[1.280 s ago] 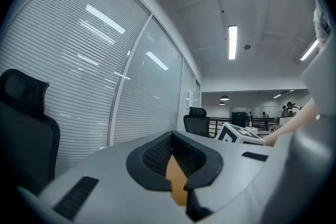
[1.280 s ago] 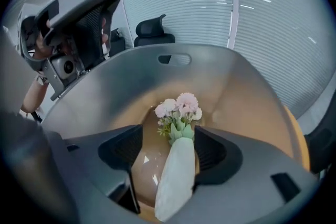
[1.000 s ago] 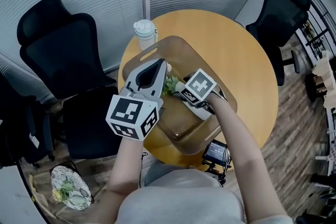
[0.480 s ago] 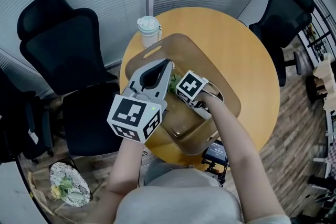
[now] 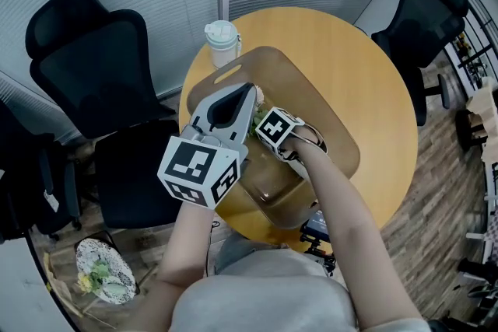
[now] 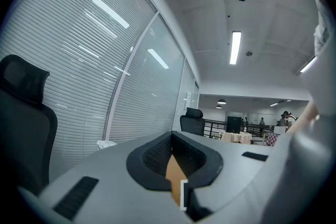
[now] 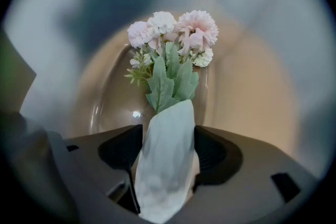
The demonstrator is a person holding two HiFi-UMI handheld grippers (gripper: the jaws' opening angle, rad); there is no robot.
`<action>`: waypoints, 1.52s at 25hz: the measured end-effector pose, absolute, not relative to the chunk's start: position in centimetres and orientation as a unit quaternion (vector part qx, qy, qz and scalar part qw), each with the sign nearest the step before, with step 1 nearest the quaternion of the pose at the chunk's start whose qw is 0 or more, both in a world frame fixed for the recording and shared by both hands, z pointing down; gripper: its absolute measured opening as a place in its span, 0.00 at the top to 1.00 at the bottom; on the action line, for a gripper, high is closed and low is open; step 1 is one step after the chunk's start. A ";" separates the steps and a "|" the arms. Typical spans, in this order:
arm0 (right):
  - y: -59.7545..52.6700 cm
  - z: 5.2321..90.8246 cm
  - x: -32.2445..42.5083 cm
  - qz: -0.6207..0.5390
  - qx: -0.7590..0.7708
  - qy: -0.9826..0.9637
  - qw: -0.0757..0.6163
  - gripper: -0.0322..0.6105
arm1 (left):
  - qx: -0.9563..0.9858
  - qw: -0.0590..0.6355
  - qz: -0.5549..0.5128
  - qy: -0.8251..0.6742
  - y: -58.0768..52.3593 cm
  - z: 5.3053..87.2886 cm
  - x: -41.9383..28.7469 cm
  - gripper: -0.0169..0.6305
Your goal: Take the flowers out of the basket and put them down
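Note:
A bouquet of pink and white flowers (image 7: 173, 34) with green leaves has its stem wrapped in white paper (image 7: 165, 160). My right gripper (image 7: 167, 136) is shut on that wrap, and the blooms point away from it over the brown basket (image 7: 252, 92). In the head view the right gripper (image 5: 261, 123) hovers over the basket (image 5: 299, 82), with only a bit of the flowers' green (image 5: 255, 119) showing beside the left gripper. My left gripper (image 5: 249, 92) is raised above the basket's left side, its jaws together with nothing in them. The same left gripper (image 6: 176, 157) points out over the room.
The basket lies on a round wooden table (image 5: 373, 89). A white lidded cup (image 5: 221, 41) stands at the table's far left edge. Black office chairs (image 5: 85, 82) (image 5: 420, 19) flank the table. A dish with flowers (image 5: 101, 276) sits on the floor at lower left.
My right gripper has carried the bouquet a little to the left, closer to the left gripper. The left gripper has barely moved.

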State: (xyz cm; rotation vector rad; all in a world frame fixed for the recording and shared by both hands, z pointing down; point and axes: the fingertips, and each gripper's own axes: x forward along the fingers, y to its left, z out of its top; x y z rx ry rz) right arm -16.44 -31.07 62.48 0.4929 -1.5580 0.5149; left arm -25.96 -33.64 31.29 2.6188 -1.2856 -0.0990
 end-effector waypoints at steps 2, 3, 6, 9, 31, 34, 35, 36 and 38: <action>-31.1 62.7 -16.4 0.231 0.216 -0.685 0.656 0.46 | 0.892 0.110 -0.033 -0.438 -33.7 31.3 -26.0 0.97; -31.1 62.7 -16.5 0.232 0.215 -0.685 0.657 0.46 | 0.892 0.110 -0.032 -0.438 -33.7 31.3 -26.0 0.97; -30.8 62.6 -16.6 0.237 0.209 -0.684 0.658 0.42 | 0.891 0.111 -0.034 -0.438 -33.7 31.4 -26.0 0.97; -30.7 62.1 -16.6 0.242 0.209 -0.682 0.658 0.38 | 0.890 0.111 -0.035 -0.440 -33.7 31.3 -26.0 0.97; -31.1 64.9 -16.1 0.275 0.236 -0.676 0.642 0.39 | 0.891 0.104 -0.030 -0.441 -33.8 31.2 -25.5 0.97; -31.8 64.7 -16.8 0.264 0.244 -0.693 0.625 0.39 | 0.891 0.105 -0.029 -0.441 -33.8 31.3 -25.5 0.97; -32.0 64.6 -16.9 0.261 0.247 -0.696 0.621 0.39 | 0.891 0.104 -0.029 -0.440 -33.9 31.3 -25.5 0.97; -32.2 64.5 -16.9 0.259 0.251 -0.699 0.617 0.39 | 0.892 0.103 -0.029 -0.440 -33.9 31.3 -25.5 0.97; -32.4 64.4 -17.0 0.259 0.255 -0.704 0.610 0.40 | 0.892 0.102 -0.030 -0.440 -33.9 31.2 -25.5 0.97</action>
